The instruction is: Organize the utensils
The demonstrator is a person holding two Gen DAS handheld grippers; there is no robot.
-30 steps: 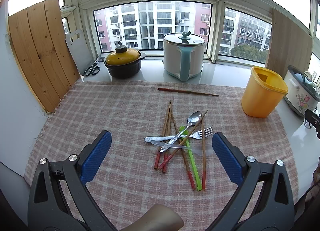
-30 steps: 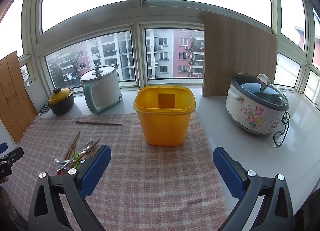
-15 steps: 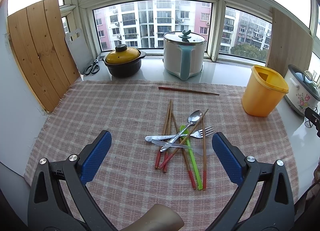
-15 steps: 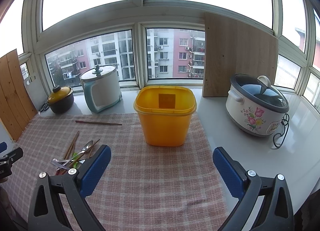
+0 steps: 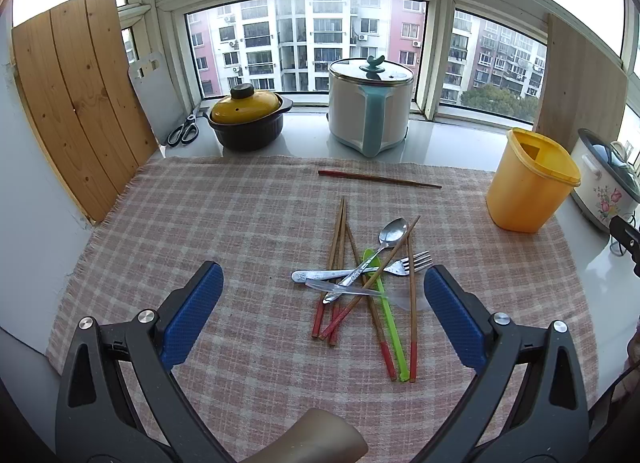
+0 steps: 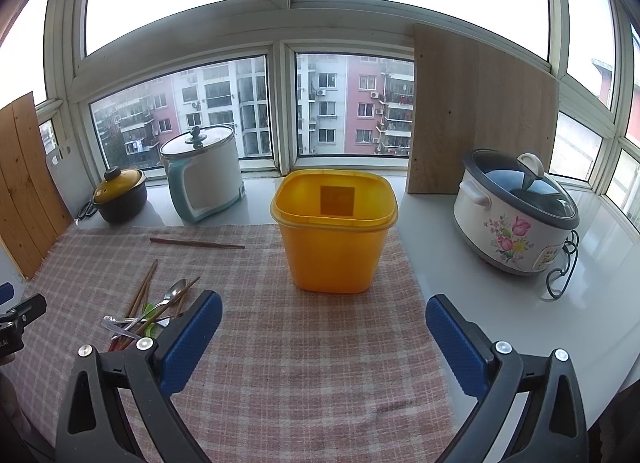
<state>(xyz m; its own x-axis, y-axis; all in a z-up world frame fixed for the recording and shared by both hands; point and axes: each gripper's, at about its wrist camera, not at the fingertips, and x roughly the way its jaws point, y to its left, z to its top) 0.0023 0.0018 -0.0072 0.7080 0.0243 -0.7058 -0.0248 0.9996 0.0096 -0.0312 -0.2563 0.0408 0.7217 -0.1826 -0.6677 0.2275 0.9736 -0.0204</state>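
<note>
At the counter's far left edge, wooden planks [image 5: 76, 111] lean against the wall, with a pale cutting board [image 5: 154, 99] beside them and scissors [image 5: 185, 131] lying at its foot. A dark pot with a yellow lid [image 5: 247, 119] stands at the back of the counter, just left of a white cooker with a teal handle [image 5: 370, 105]. A pink checked cloth [image 5: 224, 223] covers the counter in front of them.

The left gripper [image 5: 322, 313] hovers over the near part of the cloth, its blue-padded jaws spread wide and holding nothing. The utensil pile lies on the cloth between and just beyond them: several red-tipped chopsticks [image 5: 337, 251] cross one another, a spoon [image 5: 391, 233] and a fork [image 5: 404, 265] lie over them, a green plastic utensil [image 5: 386, 313] runs toward the near edge, and a clear plastic one [image 5: 344, 289] rests across the heap. One chopstick [image 5: 380, 179] lies alone near the cloth's back edge, well apart from the pile.

The yellow bin [image 6: 335, 231] stands upright and open at the cloth's right side, near its back edge; nothing shows inside it. The right gripper [image 6: 322, 337] hovers over the cloth in front of the bin, jaws likewise wide apart and empty, the pile off to its left.

Right of the cloth, on bare white counter, a wooden board [image 6: 480, 119] leans against the window, and a floral slow cooker [image 6: 516, 219] sits with its cord [image 6: 562, 271] coiled beside it.
</note>
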